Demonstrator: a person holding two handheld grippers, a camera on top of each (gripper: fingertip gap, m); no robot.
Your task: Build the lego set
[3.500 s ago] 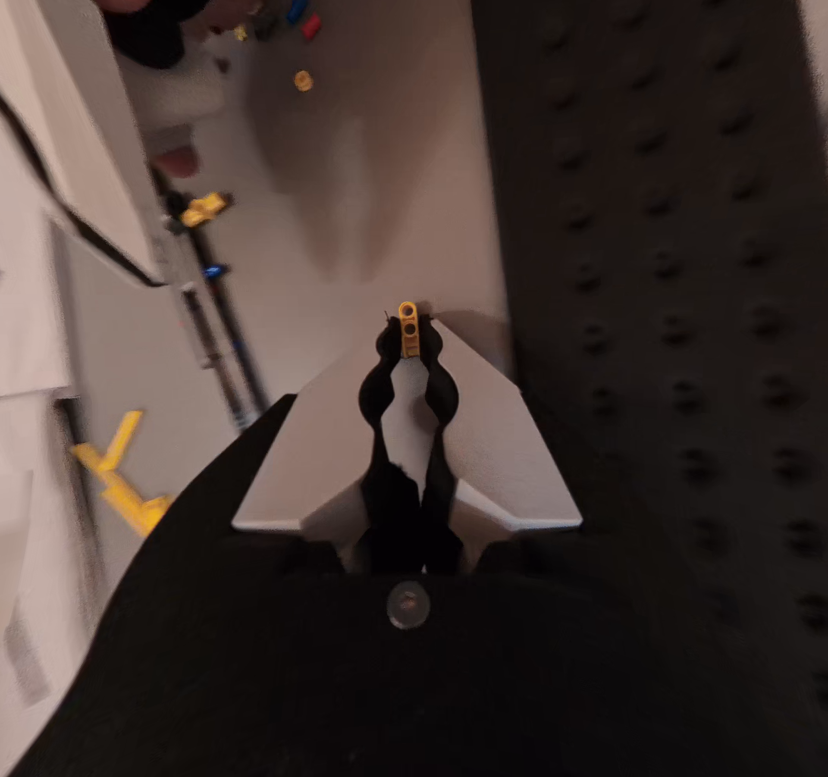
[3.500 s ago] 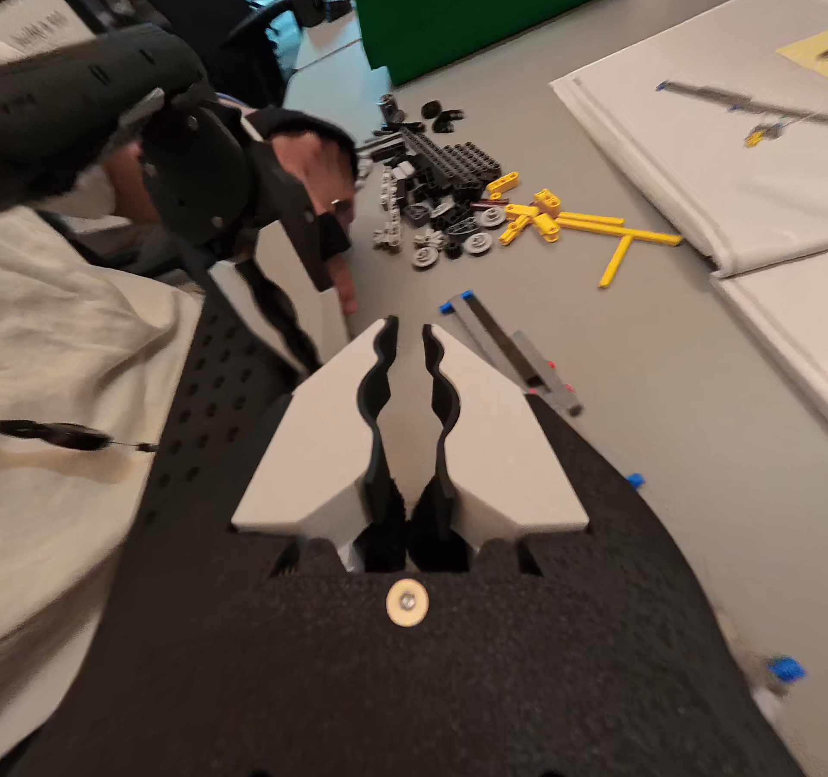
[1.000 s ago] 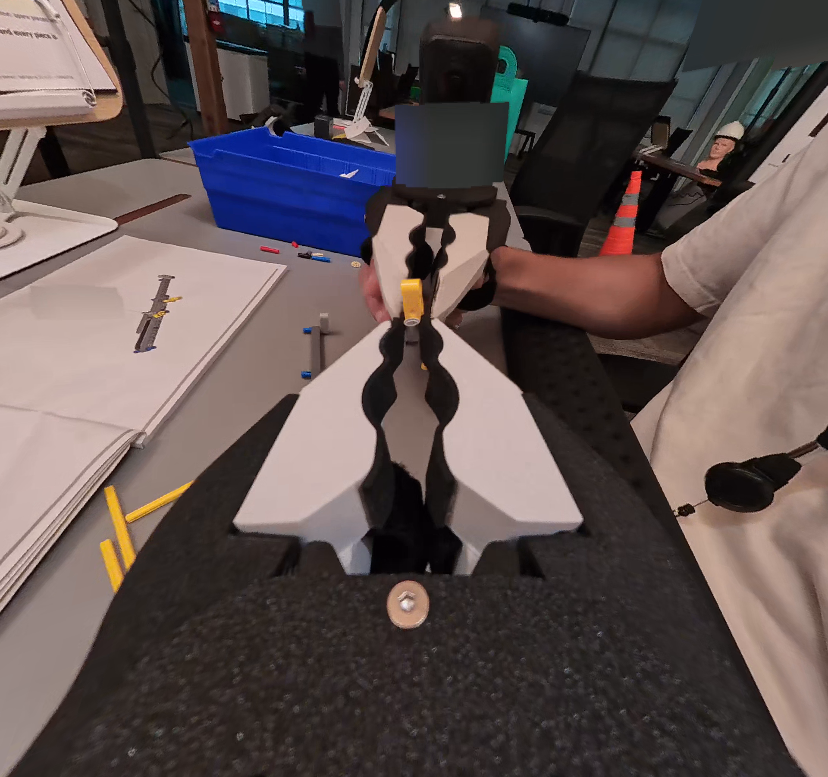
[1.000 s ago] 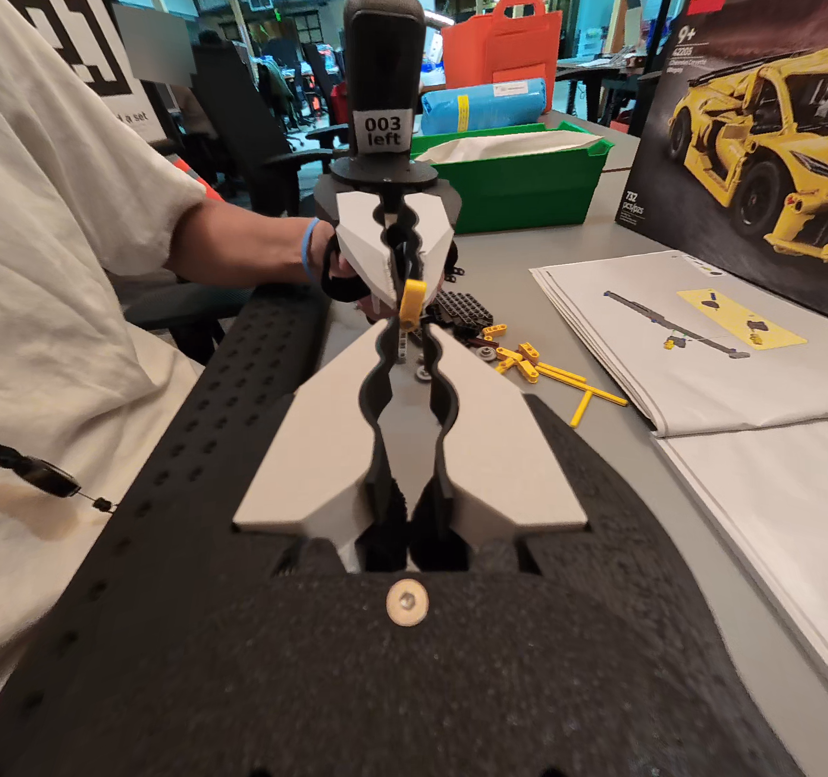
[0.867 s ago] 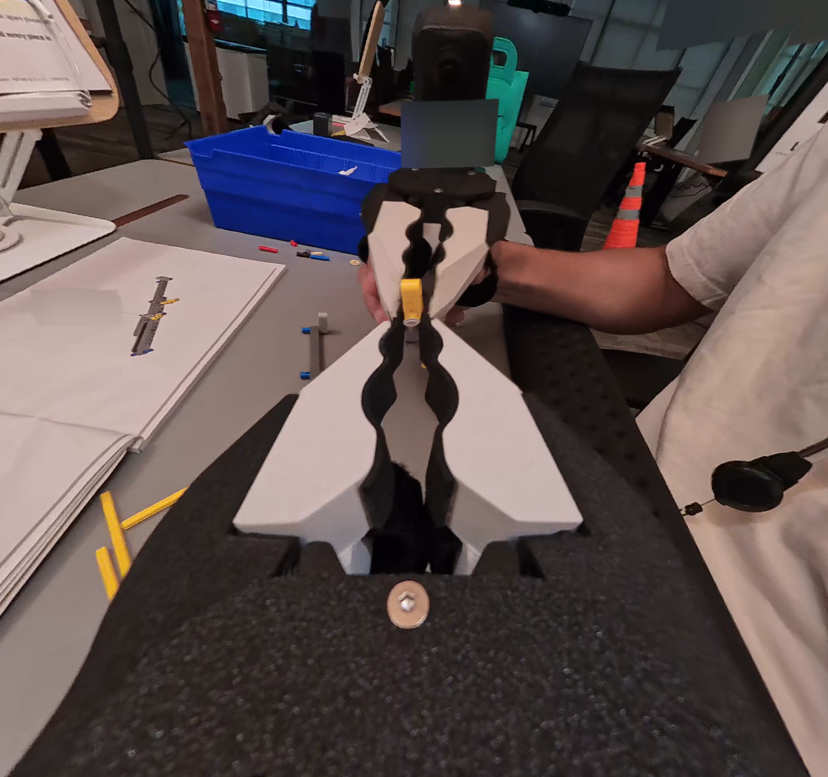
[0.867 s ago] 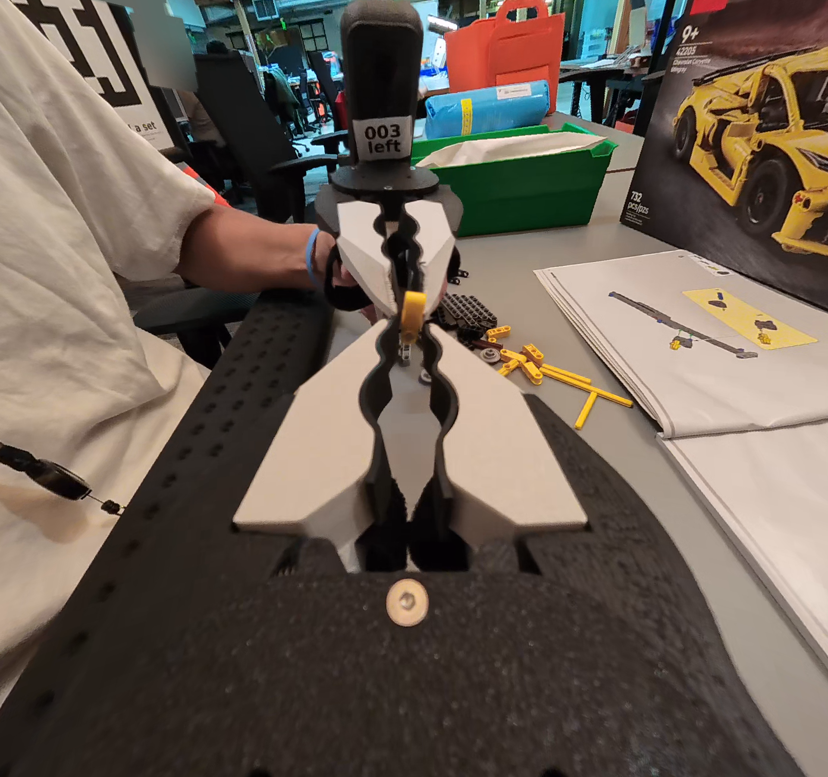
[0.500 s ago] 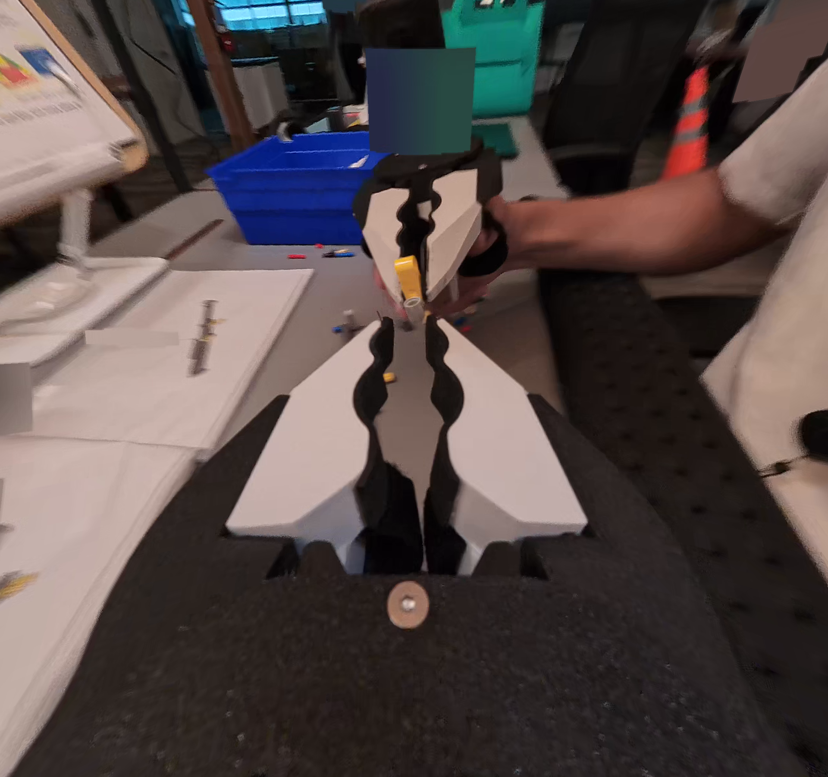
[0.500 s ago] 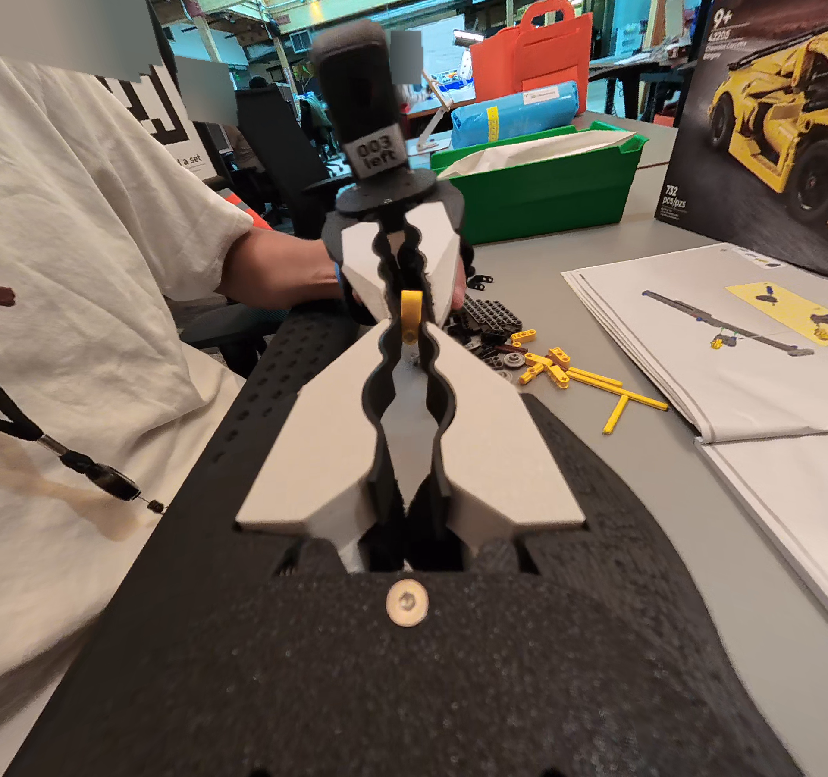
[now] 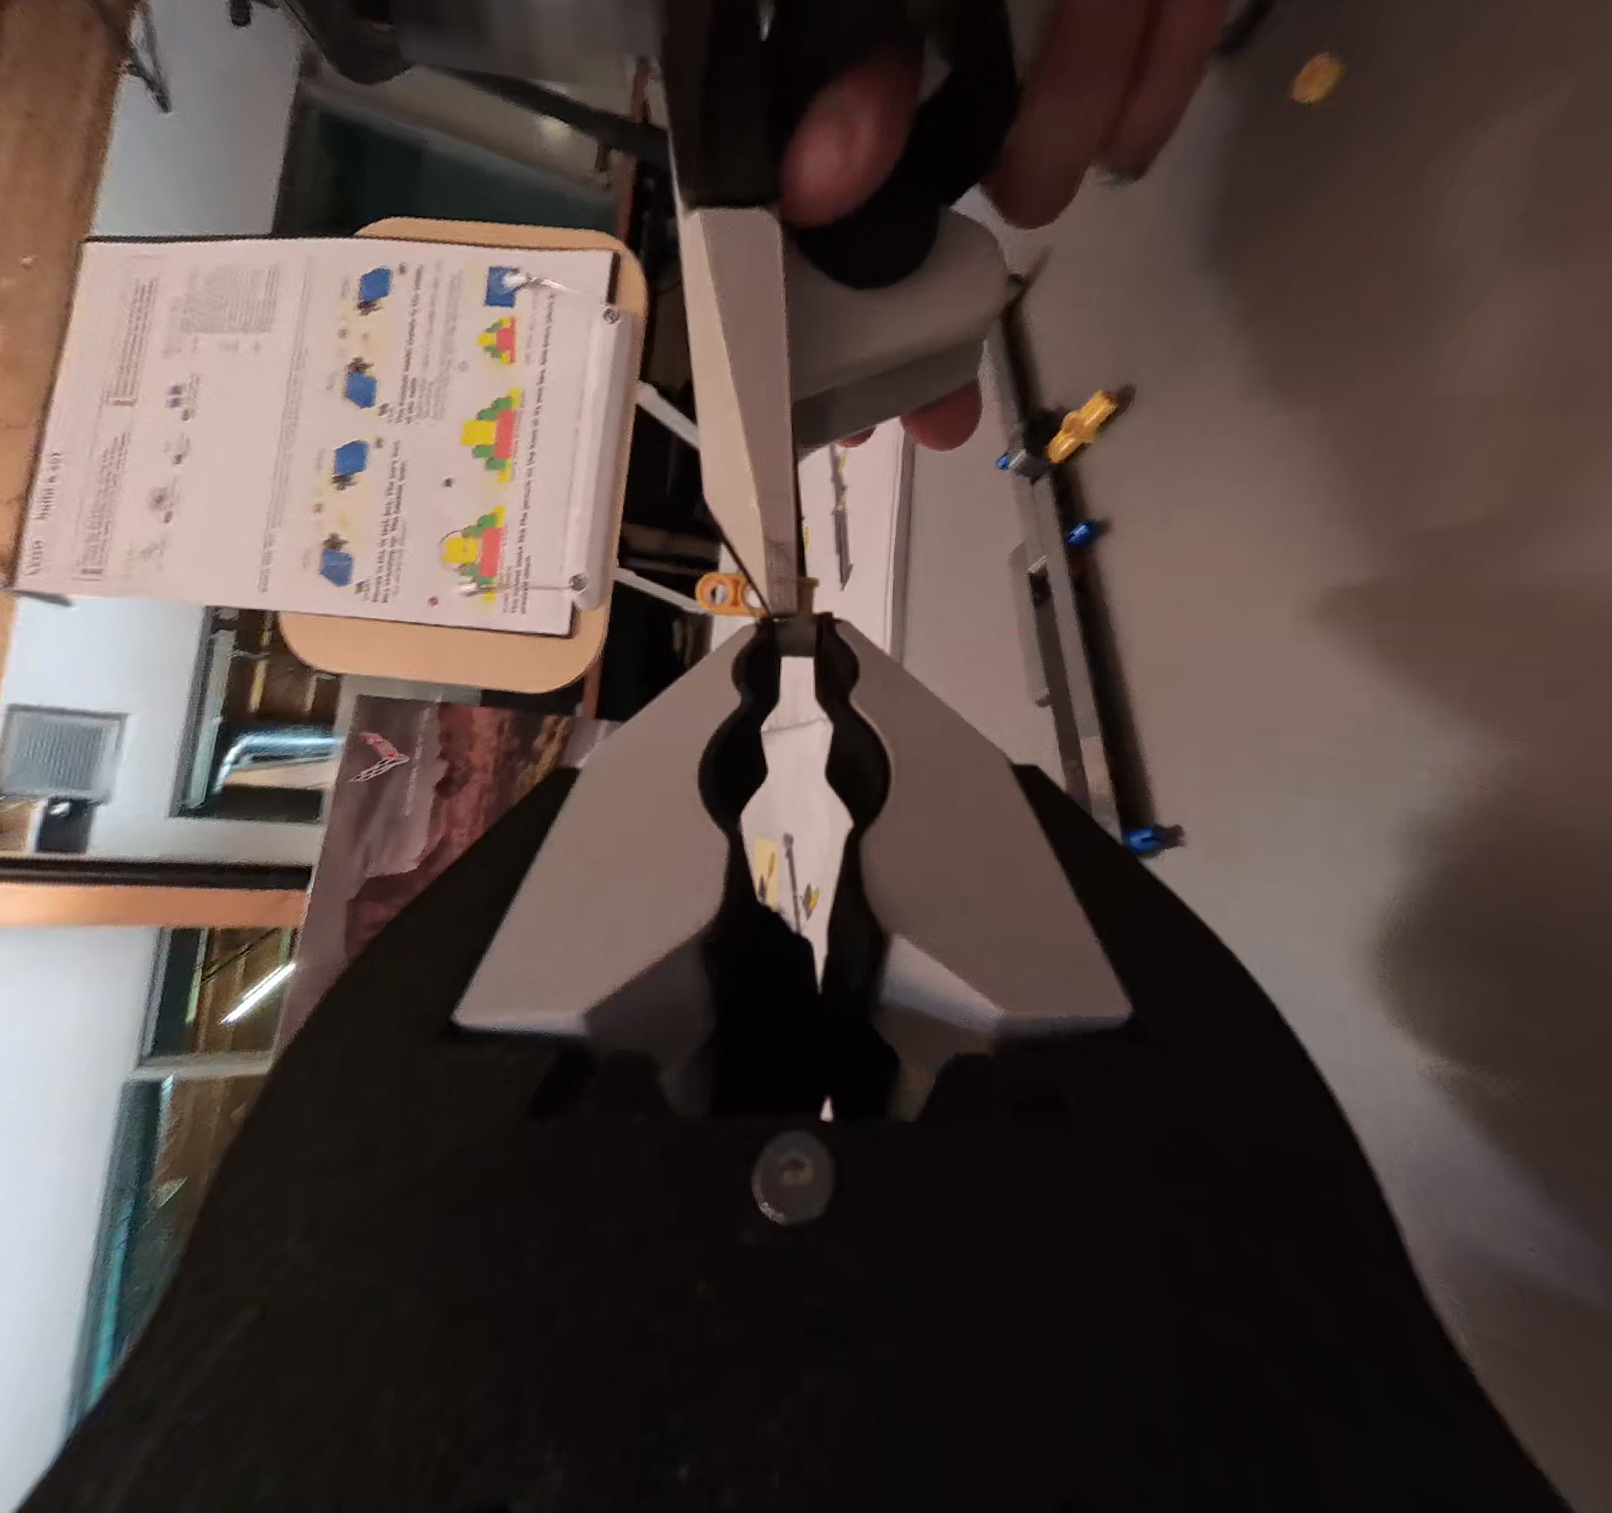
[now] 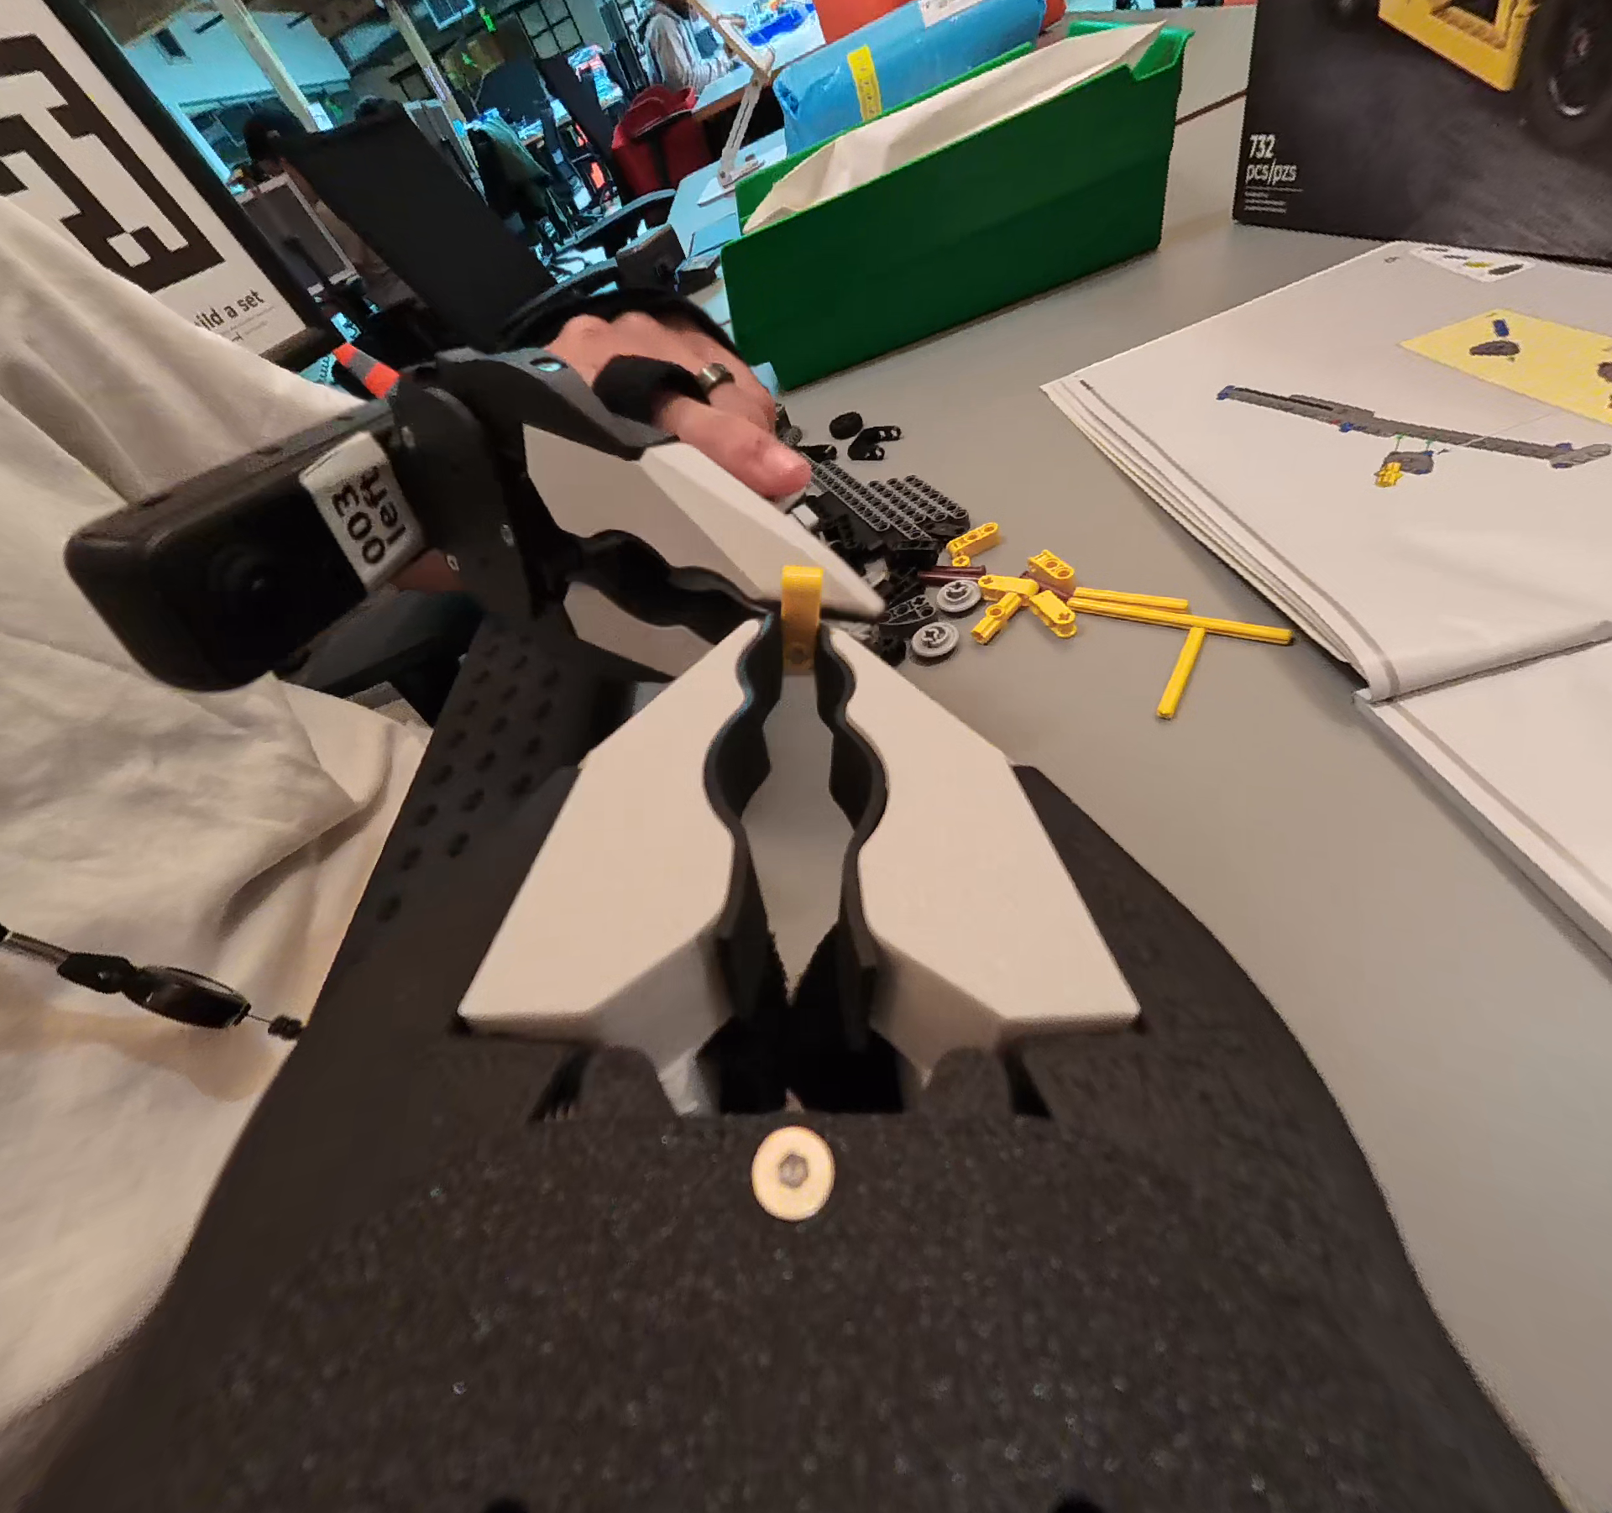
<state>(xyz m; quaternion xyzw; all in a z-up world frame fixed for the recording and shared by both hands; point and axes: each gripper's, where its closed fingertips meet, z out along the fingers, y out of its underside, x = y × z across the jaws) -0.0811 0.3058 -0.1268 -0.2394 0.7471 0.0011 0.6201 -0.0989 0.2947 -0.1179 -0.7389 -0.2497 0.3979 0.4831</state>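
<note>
My right gripper (image 10: 795, 642) is shut on a small yellow connector (image 10: 800, 612) and holds it upright above the grey table. In the left wrist view the connector (image 9: 724, 594) sticks out sideways from the right gripper's tips (image 9: 779, 586). My left gripper (image 9: 794, 629), rolled onto its side, meets it tip to tip and is shut on a small dark pin (image 9: 795, 632) at the connector's end. In the right wrist view the left gripper (image 10: 850, 603) comes in from the left, and the pin is hidden there.
A pile of black, grey and yellow pieces (image 10: 898, 503) and yellow axles (image 10: 1134, 607) lie beyond the grippers. An open instruction booklet (image 10: 1352, 442), a green bin (image 10: 959, 224) and the set's box (image 10: 1430, 67) stand farther right. A long grey beam assembly (image 9: 1060, 599) lies on the table. Less than 4 cm separates the two grippers' tips.
The yellow connector passed from my left gripper to my right. The left gripper opened, rolled onto its side and closed on the pin at the connector's end.
</note>
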